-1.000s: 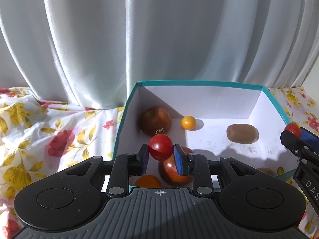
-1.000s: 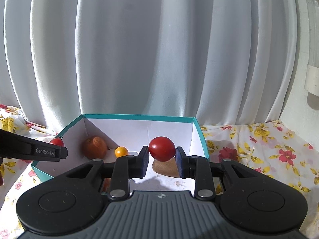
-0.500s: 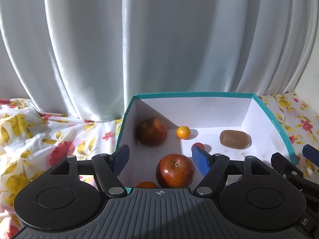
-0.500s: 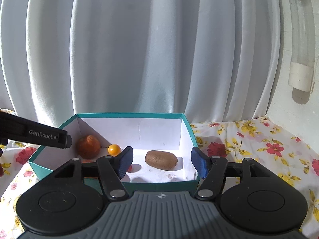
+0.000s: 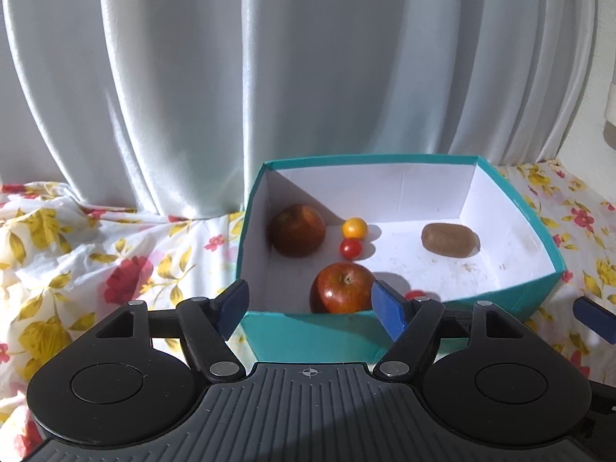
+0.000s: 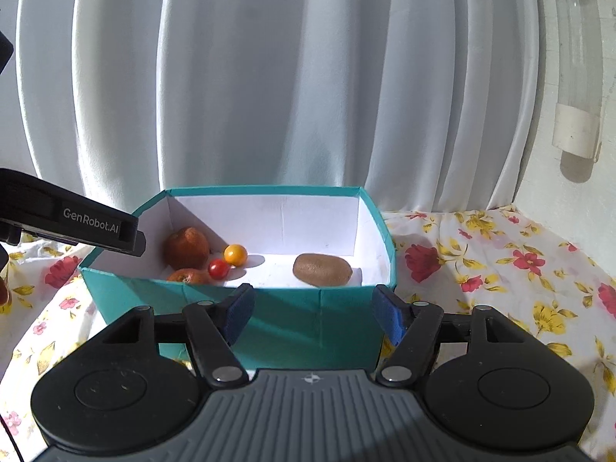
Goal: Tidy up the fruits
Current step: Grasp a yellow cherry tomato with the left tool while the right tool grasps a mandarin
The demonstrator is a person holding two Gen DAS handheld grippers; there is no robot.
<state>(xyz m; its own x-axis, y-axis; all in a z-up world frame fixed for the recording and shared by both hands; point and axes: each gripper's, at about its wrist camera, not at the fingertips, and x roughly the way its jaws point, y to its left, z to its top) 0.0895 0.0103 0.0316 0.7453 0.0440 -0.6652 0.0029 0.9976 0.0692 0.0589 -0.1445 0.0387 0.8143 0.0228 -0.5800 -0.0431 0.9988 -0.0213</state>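
The box (image 5: 400, 331) — teal outside, white inside — is set on a flowered cloth (image 5: 115, 269) before a pale curtain (image 5: 308, 57). Inside it, one apple (image 5: 344, 288) is seen against the near wall and a second apple (image 5: 297, 230) toward the far left corner. A yellow tomato (image 5: 355, 227) and a red tomato (image 5: 350, 248) lie just beside each other, touching or nearly so, between the apples and the kiwi (image 5: 448, 239), which lies apart on the right. A second red tomato (image 5: 415, 293) is partly hidden behind a blue pad.

The left gripper (image 5: 310, 308) is held at the box's near wall with its fingers apart; nothing is clamped. The right gripper (image 6: 313, 313) is held before the near wall too — its jaws are opening, and only the box wall is seen beyond the gap. No fruit is held by either.
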